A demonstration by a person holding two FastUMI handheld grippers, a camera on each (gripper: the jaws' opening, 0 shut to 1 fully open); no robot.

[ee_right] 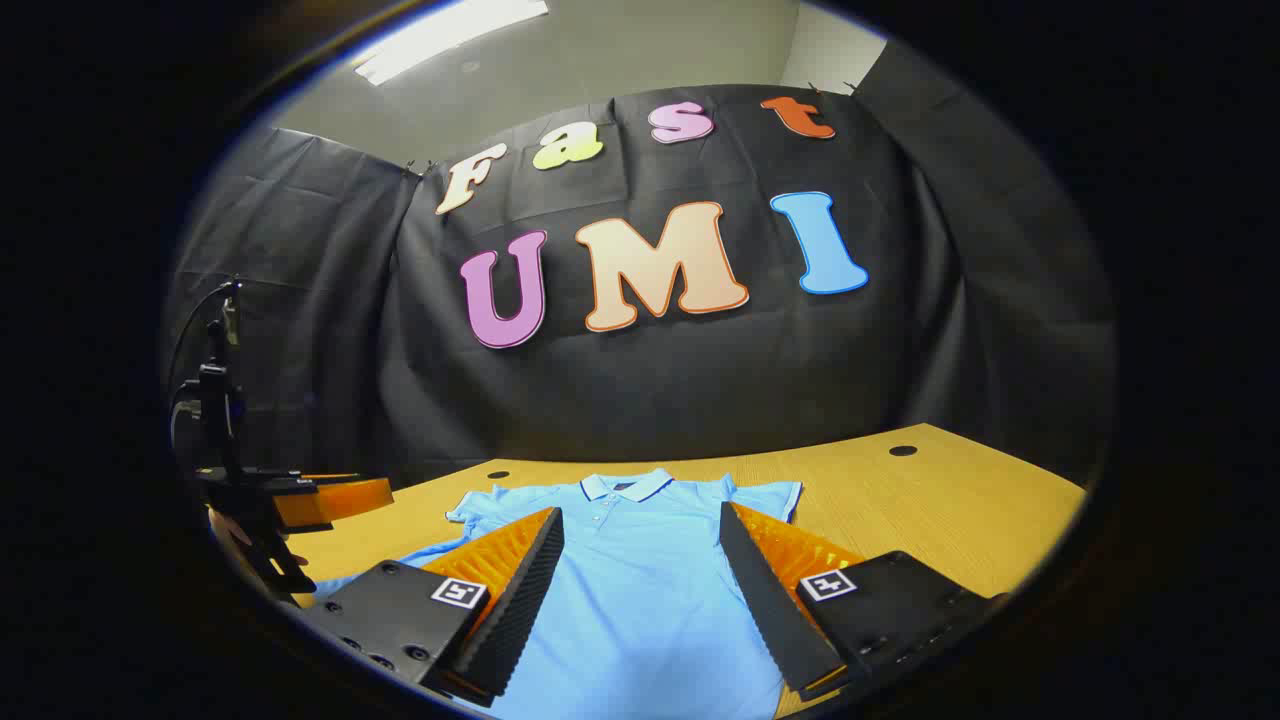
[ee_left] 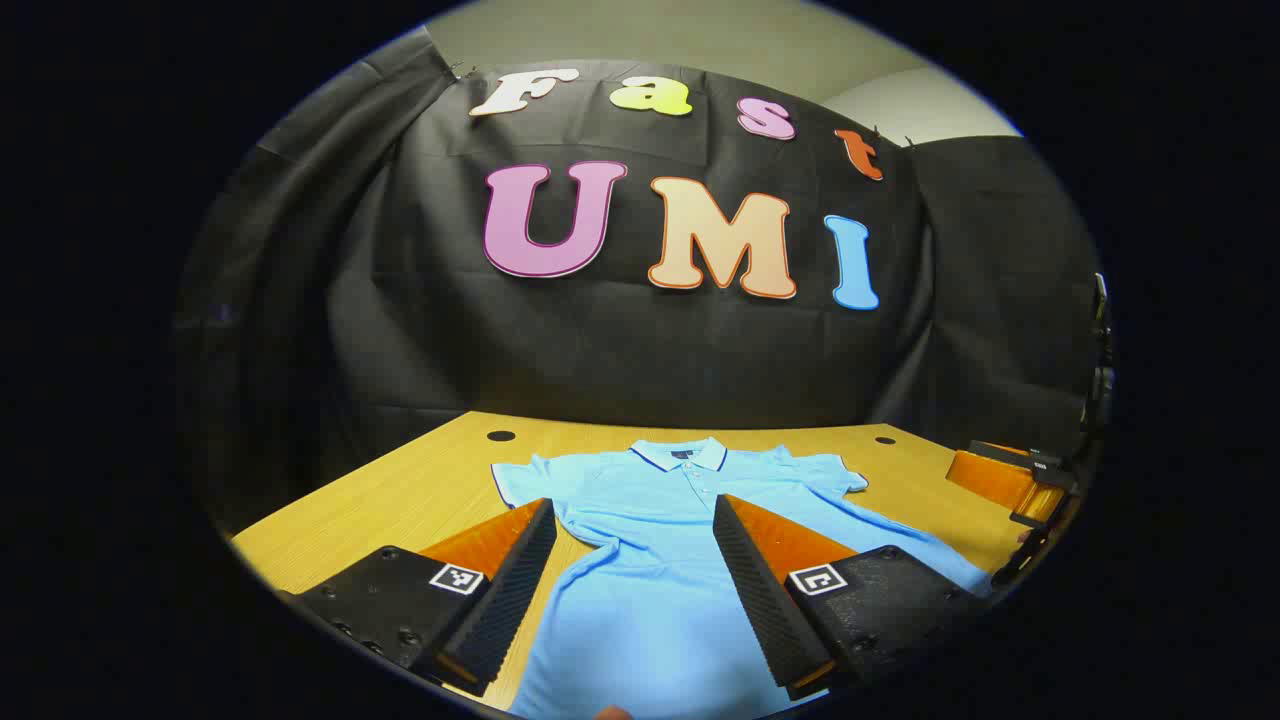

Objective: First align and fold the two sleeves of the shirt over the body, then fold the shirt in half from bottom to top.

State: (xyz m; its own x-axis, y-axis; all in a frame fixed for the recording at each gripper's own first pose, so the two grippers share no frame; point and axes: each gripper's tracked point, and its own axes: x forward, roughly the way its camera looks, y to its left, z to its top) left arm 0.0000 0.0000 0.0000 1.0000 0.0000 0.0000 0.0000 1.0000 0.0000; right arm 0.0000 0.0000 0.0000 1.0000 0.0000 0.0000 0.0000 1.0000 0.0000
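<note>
Left gripper view, shirt (ee_left: pixel 650 560) flat, table (ee_left: pixel 400 500) margins

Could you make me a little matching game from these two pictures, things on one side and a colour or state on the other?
Things:
1. shirt
2. table
3. left gripper
4. collar

States:
A. wood-coloured, with round holes
B. open, above the shirt
C. light blue, spread flat, sleeves out
D. dark-edged, on the side towards the wall

Pairs: 1-C, 2-A, 3-B, 4-D
</note>
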